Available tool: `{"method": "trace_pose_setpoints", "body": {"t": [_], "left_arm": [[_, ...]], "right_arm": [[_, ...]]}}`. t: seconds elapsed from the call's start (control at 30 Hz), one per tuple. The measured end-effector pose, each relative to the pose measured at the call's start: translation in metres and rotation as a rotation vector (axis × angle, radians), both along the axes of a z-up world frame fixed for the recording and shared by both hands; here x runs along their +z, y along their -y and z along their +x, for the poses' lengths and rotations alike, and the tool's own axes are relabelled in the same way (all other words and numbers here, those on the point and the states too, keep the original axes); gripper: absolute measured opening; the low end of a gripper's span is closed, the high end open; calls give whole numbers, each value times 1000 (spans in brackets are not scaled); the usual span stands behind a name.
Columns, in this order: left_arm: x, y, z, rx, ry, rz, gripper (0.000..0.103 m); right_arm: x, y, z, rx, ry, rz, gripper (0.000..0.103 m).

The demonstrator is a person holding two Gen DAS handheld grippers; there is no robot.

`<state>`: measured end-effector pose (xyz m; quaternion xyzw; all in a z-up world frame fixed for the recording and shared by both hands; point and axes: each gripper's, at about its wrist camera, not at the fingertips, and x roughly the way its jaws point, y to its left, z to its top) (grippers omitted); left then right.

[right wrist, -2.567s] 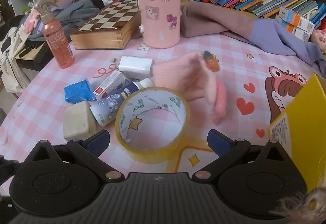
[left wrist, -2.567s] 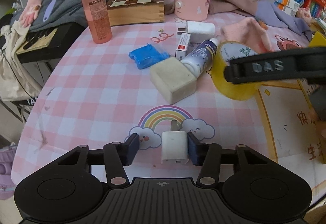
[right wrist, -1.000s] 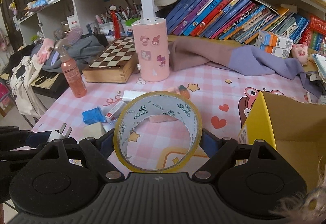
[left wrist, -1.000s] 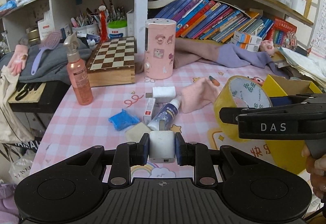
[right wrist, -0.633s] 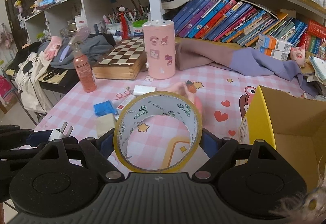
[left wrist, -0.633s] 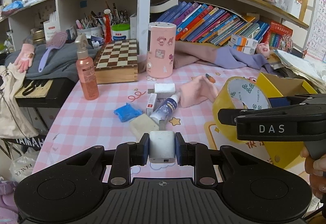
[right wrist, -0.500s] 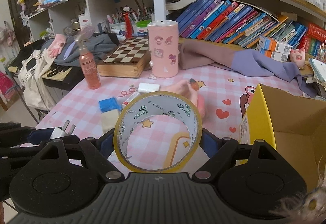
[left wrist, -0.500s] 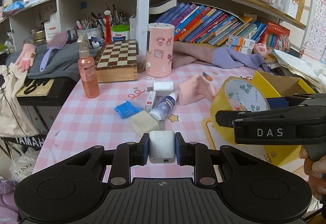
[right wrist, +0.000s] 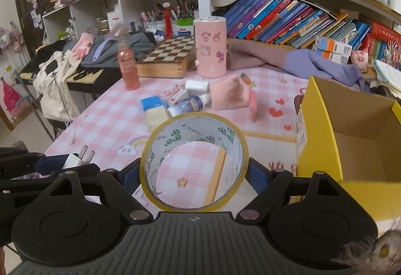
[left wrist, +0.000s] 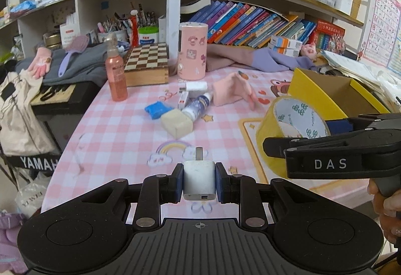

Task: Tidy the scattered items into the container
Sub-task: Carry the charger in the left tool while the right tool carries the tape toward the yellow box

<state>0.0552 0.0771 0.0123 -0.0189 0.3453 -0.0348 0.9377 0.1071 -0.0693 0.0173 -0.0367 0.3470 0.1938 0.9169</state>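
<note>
While you hold both grippers above the pink checked tablecloth [left wrist: 120, 139], this is what shows:

Left gripper [left wrist: 199, 184]: your fingers are clenched on a white plug charger [left wrist: 199, 183], prongs pointing away from you; from the right wrist view it shows at the lower left [right wrist: 75, 159].

Right gripper [right wrist: 194, 172]: your blue pads press on both sides of a yellow tape roll [right wrist: 194, 162], held on edge so you look through its core. Its inner face carries a repeated green logo and small print too fine to read.

Writing on your gear: the side of the right gripper reads "DAS" [left wrist: 330, 164] in the left wrist view.

Container: the yellow cardboard box [right wrist: 323, 139] stands open on the table just right of the tape roll; a white label on its near side is too blurred to read.

Items on the table: a blue packet [left wrist: 158, 109], a beige block [left wrist: 176, 122], a small white bottle with a dark printed label [left wrist: 198, 106], a red-and-white small box [left wrist: 183, 99], a second white charger [left wrist: 196, 86] and a pink glove [left wrist: 233, 92] lie clustered mid-table, well apart from the box.

Other writing: "YAMAHA" is partly readable on the black stand [left wrist: 37, 162] at the left; an alphabet chart [left wrist: 383, 22] hangs at the right. Book spines are too small to read.
</note>
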Motion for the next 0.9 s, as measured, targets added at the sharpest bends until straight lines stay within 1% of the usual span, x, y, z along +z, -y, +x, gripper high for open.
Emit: {"method": "trace_pose_setpoints", "body": {"t": [0.17,0.33,0.6,0.9], "left_arm": [[0,3,-22,-15,-4,1,24],[-2,12,-35,-63,-12,-6,24],[-4,34,-41,-158,-13,-3,24],[-2,54,-40,-234,-7,-9,24]], "right_arm": [[-4,5,-27,-27,-15,10,84],[-7,17,-50,-71,-26,12,84],[-9,45,-73,-177,-37,21,84],[-7,69,-86,-254,-38,16,84]]}}
